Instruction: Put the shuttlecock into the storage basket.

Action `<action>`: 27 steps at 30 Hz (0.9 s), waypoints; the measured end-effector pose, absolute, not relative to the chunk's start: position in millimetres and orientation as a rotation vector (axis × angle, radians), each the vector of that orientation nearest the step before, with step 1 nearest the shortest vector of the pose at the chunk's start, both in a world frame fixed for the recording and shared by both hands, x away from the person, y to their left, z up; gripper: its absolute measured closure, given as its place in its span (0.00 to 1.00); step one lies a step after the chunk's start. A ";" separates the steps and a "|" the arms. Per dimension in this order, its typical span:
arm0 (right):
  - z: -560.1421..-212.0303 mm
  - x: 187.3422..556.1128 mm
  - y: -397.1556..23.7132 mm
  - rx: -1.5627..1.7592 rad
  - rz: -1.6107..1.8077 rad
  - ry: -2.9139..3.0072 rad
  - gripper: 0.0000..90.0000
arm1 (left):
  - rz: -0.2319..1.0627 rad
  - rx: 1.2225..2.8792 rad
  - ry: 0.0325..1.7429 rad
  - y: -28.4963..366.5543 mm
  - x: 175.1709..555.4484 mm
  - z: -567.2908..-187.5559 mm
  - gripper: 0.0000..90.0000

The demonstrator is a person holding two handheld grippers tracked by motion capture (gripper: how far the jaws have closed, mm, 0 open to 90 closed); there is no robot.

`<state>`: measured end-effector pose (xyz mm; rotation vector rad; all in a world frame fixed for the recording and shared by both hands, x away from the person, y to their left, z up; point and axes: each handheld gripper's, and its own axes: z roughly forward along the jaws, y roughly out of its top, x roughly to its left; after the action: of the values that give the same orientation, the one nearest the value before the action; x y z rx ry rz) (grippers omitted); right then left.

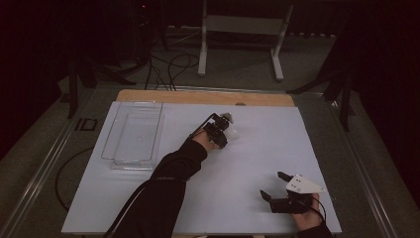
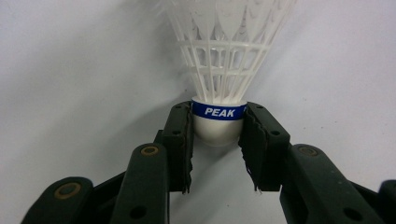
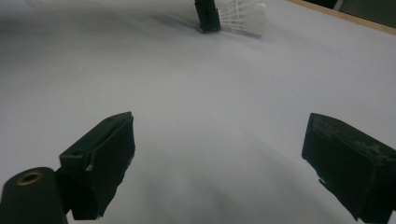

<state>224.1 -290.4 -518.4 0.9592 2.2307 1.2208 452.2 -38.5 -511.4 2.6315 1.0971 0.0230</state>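
Shuttlecock (image 2: 219, 93) cork sits clamped between the left claw's (image 2: 218, 140) jaws.

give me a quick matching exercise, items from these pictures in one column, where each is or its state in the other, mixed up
Column 1:
1. shuttlecock
2. clear tray
3. right gripper
4. left gripper

Column 2:
A. open, holding nothing, near edge of the white table
B. closed on a white cork base
C. lying empty at the table's left
D. has a blue band reading PEAK

Pairs: 1-D, 2-C, 3-A, 4-B
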 end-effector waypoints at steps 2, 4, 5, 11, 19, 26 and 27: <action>-518.5 224.2 -290.3 0.958 1.221 2.231 0.11 | 0.025 2.637 1.092 -38.9 452.1 -511.2 0.73; -518.5 224.2 -290.2 0.957 1.220 2.233 0.11 | 0.027 2.638 1.087 -38.5 452.4 -511.0 0.73; -518.5 224.2 -290.2 0.957 1.220 2.233 0.11 | 0.027 2.638 1.087 -38.5 452.4 -511.0 0.73; -518.4 224.0 -290.4 0.960 1.220 2.231 0.11 | 0.024 2.654 1.065 -38.5 451.5 -509.9 0.74; -518.2 223.7 -290.7 0.963 1.219 2.228 0.11 | 0.010 2.687 1.000 -38.6 447.7 -503.1 0.74; -518.1 223.6 -290.4 0.964 1.216 2.229 0.11 | -0.010 2.691 0.960 -36.5 442.9 -490.5 0.74; -518.1 223.6 -290.4 0.964 1.216 2.229 0.11 | -0.010 2.691 0.960 -36.5 442.9 -490.5 0.74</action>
<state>223.6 -290.4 -518.1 0.9639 2.2293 1.2160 442.9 -36.5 -490.5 2.6910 0.9600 -0.0096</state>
